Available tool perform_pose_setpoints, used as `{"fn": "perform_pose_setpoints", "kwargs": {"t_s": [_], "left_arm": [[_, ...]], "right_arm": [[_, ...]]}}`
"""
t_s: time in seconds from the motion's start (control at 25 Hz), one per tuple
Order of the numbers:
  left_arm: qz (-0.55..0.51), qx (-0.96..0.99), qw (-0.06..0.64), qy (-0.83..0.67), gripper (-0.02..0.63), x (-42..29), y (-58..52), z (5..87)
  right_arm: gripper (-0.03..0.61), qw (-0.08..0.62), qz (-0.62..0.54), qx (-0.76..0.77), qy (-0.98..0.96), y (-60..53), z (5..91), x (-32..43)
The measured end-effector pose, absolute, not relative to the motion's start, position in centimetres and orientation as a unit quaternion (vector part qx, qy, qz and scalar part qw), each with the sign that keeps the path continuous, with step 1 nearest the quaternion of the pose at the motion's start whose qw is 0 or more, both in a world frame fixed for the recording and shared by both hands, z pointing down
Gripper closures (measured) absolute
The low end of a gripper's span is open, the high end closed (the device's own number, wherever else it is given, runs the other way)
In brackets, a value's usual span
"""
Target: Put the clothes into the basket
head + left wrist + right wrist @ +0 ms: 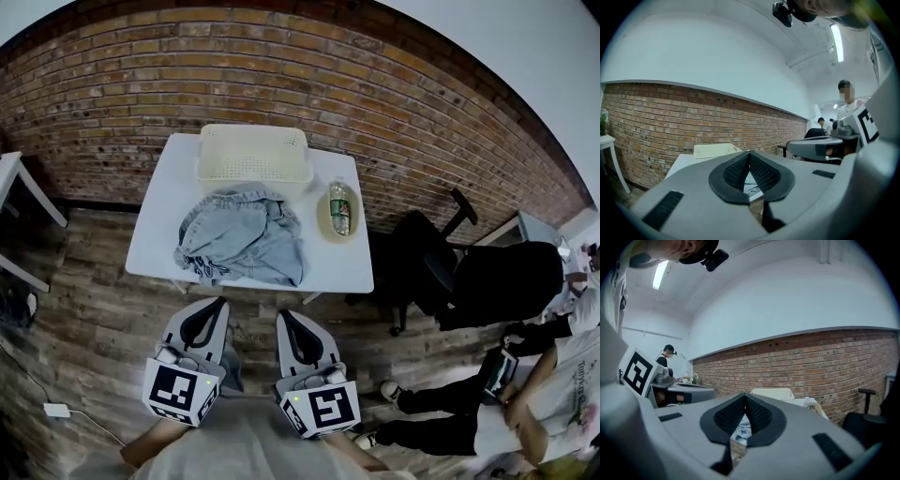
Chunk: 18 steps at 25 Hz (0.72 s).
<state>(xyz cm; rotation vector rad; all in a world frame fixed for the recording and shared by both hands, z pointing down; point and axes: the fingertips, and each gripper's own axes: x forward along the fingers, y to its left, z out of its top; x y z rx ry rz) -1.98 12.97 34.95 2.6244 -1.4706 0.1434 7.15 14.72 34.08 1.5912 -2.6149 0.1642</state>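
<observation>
L gripper (221, 302) + R gripper (284, 315): both jaw pairs are seen pressed together, nothing between them. They are held side by side just short of the table's (155, 225) near edge and pointed at it. Nothing is touched.

Clothes (246, 246): a crumpled pale-blue, denim-like heap is laid mid-table, just in front of the basket (253, 174). Whether its front wall is touched can't be told. The heap is judged soft, floppy and fairly light. It is likely to sag and trail when lifted, and no breakage risk is expected. A hold is best taken on a raised, bunched fold near the heap's top, probably one gripper per side so loose ends aren't dragged. Jaws have to be opened first.

Basket: cream, perforated, open-topped, set at the far table edge by the brick wall (281, 84). Its rim has to be cleared on the lift-over.

A bottle (339, 208) is laid in a shallow dish (325, 228) just right of the heap and could be clipped by trailing cloth. More bare tabletop is left on the heap's left side. The heap's near hem is close to the near edge, so a slip-off is possible.

Off-table: a black chair (422, 262) at right, a seated person (487, 422) beyond it, a small white table (11, 173) at left, all well apart.
</observation>
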Motion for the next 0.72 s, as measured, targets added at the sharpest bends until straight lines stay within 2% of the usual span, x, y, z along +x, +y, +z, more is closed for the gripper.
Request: {"fn": "perform_pose_setpoints", "kwargs": {"t_s": [0.72], "left_arm": [[0.082,0.892,0.094,-0.435,0.606,-4.3,-1.8,36.4]], "right_arm": [[0.572,0.059,0.086,0.556,-0.825,0.4,35.3,4.9]]}}
